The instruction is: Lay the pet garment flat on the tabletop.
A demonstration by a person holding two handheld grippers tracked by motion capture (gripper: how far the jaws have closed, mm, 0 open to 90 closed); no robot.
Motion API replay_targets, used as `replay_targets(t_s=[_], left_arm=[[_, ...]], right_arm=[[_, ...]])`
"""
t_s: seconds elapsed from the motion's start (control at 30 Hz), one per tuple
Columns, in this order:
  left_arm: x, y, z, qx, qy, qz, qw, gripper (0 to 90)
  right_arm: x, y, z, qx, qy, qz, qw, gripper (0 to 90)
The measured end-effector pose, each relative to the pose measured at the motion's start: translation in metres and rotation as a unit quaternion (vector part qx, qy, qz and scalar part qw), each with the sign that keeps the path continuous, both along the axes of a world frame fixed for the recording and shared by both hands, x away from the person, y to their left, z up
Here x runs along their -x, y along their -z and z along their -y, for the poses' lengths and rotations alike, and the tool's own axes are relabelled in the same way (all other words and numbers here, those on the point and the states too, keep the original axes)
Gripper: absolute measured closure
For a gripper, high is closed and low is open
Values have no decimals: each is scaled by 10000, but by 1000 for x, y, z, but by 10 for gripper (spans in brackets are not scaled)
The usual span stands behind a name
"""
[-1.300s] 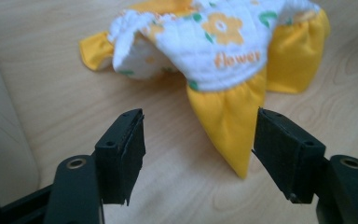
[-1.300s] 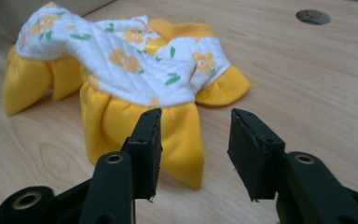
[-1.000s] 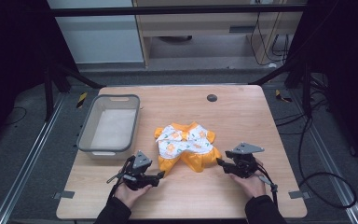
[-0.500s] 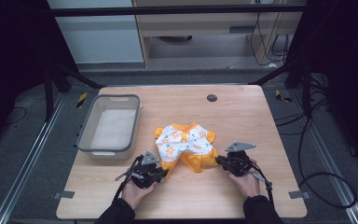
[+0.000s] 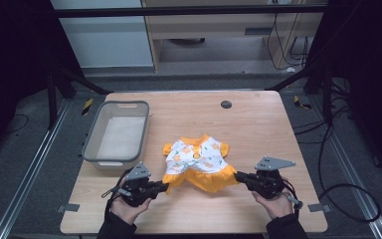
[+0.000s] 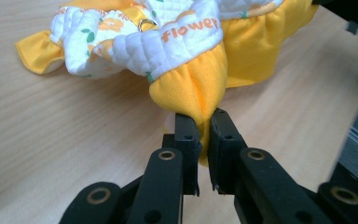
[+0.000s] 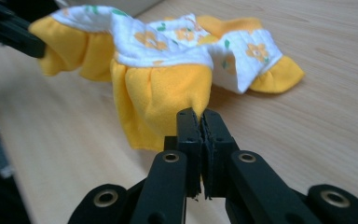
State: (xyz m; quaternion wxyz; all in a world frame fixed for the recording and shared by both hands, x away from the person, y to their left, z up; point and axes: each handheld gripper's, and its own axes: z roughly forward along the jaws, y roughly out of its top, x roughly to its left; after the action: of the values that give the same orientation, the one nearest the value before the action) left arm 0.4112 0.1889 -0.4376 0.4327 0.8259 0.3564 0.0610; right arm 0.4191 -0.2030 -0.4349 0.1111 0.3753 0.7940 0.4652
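**Both tongs pinching the skirt hem, dress stretched between them**

Small dress [image 5: 197,162], white quilted top with orange flower print, yellow-orange skirt, lying on the counter [image 5: 258,124] at the near middle. Collar pointing to 12 o'clock, skirt hem toward 6. The hem's long line is running 9 to 3, straight between the two tongs.

Left tongs [image 5: 165,187] gripping the hem's 9 o'clock corner; in the left gripper view the left tongs [image 6: 204,122] are clamping a fold of yellow fabric, jaws nearly together with cloth between. Right tongs [image 5: 238,176] gripping the 3 o'clock corner; in the right gripper view the right tongs [image 7: 201,120] are pressed together on a thin tip of the skirt. From each tongs the dress is lying inward and away, toward 12. Both hands about equally near; neither has an edge.

Hem corners lifting slightly off the wood, bodice and sleeves resting flat. Judging: a spread or fold is in hand, and the next move depends on both tongs pulling evenly along the 9–3 line; uneven pull would skew the garment, and the right pinch looks shallow, may slip.

Surface: pale wood, smooth, bare around the dress. Grey bin [image 5: 117,133] sitting at 10 o'clock from the dress, apart from it, looking empty. Small dark round grommet [image 5: 226,104] at 12 o'clock, well apart. Plenty of free room toward 12 and 3.
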Motion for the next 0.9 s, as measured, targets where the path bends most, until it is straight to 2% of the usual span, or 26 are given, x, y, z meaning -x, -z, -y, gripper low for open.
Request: replay_targets(t_s=[0.1, 0.17, 0.27, 0.37, 0.4, 0.43, 0.5, 0.6, 0.73, 0.9], left_arm=[[6, 4, -5, -162, 80, -191, 9997, 825], [8, 11, -6, -310, 111, -420, 9986, 819], [9, 21, -6, -475, 115, -653, 9967, 797], [9, 27, -6, -581, 56, -664, 9961, 720], [10, 28, -6, -572, 6, -584, 9966, 678], [10, 28, -8, -567, -16, -502, 9971, 623], [12, 23, -11, -405, -50, -274, 9988, 536], [15, 13, -16, -141, -123, 109, 9998, 439], [11, -1, -18, -30, -259, 518, 9983, 373], [-9, -13, -12, -194, -390, 779, 9960, 363]], right_arm=[[16, -5, 2, -89, -152, -100, 9998, 871], [24, -1, 2, -82, -239, -254, 9994, 869], [30, 13, 1, 142, -230, -471, 9985, 857], [28, 26, -1, 448, -98, -503, 9977, 821], [27, 29, -1, 481, -78, -538, 9974, 799], [26, 30, -2, 520, -35, -476, 9975, 764], [26, 30, -2, 531, 3, -310, 9981, 720], [27, 24, 1, 330, 76, -64, 9994, 661], [22, 15, 6, 105, 197, 191, 9996, 618], [6, 7, 6, 86, 374, 389, 9985, 560]])
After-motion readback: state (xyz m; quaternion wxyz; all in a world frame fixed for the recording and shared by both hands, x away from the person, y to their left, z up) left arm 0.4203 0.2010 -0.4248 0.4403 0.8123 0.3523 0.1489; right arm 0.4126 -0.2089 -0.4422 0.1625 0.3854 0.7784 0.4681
